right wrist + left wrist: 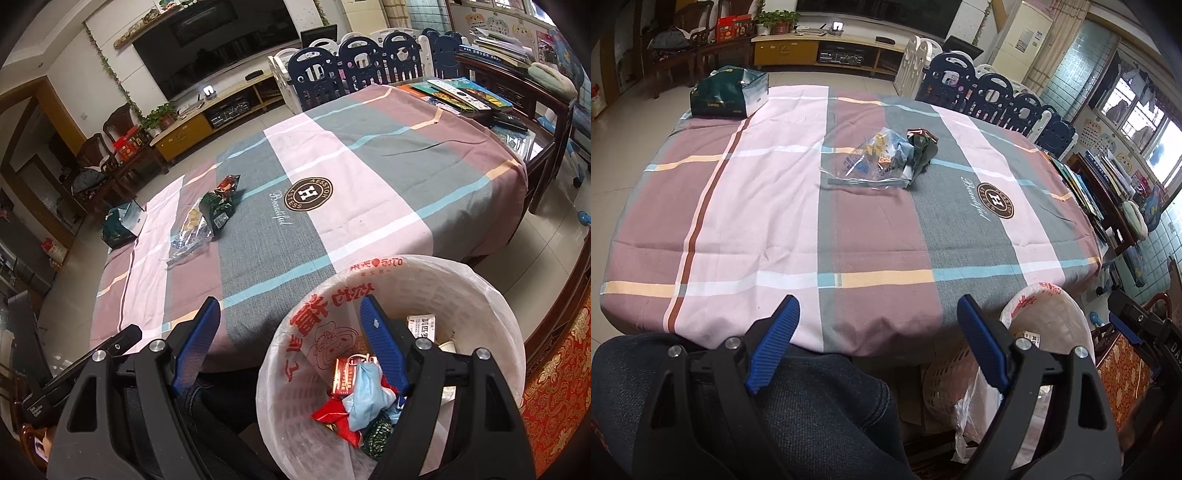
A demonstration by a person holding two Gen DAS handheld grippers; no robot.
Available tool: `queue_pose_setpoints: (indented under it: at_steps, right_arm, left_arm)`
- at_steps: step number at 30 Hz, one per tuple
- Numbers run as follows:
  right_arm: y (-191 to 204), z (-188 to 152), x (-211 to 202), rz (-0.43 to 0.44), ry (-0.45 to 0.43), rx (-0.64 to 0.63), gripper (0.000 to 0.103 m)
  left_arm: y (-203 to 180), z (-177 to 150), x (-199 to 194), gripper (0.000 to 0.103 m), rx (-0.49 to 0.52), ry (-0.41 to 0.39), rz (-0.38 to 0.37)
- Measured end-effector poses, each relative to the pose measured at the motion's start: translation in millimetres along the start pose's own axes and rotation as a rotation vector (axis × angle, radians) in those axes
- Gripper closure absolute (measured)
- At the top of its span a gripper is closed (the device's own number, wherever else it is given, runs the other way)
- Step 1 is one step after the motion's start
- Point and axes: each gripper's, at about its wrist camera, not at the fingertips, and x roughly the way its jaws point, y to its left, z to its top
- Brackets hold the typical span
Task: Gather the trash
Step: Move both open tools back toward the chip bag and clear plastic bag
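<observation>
A clear plastic bag (pixel 866 162) with yellow and blue contents lies mid-table, with a crumpled dark green and red snack wrapper (pixel 923 147) touching its right side. Both show in the right wrist view, the bag (pixel 190 236) and the wrapper (pixel 219 203). A white lined trash basket (pixel 491 295) stands at the table's near right edge and holds a blue mask (pixel 365 391), red wrappers and paper; it also shows in the left wrist view (pixel 1052 314). My left gripper (pixel 877 347) is open and empty, near the table's front edge. My right gripper (pixel 290 347) is open and empty, over the basket's left rim.
The striped tablecloth (pixel 775 206) covers the table. A dark green bag (pixel 727 94) sits at its far left corner. Books (pixel 458 92) lie at the far right. Blue playpen panels (pixel 990 92) stand behind. My denim-clad leg (pixel 820 398) is below the front edge.
</observation>
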Motion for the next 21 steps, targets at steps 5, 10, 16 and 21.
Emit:
queue_pose_setpoints:
  at_steps: [5, 10, 16, 21]
  right_arm:
    - [9.9, 1.4, 4.2, 0.013, 0.004, -0.013, 0.026]
    - [17.1, 1.9, 11.4, 0.021, 0.012, -0.023, 0.026]
    - [26.9, 9.9, 23.3, 0.033, 0.008, -0.024, 0.026]
    - [39.6, 14.1, 34.4, 0.052, 0.010, -0.038, 0.026]
  left_arm:
    - [7.2, 1.2, -0.8, 0.014, -0.020, -0.018, 0.003]
    - [15.3, 1.4, 0.4, 0.012, -0.042, -0.033, -0.005]
    - [28.2, 1.2, 6.1, 0.010, -0.072, -0.033, 0.001]
    - [40.5, -0.2, 12.3, 0.009, -0.104, -0.025, 0.000]
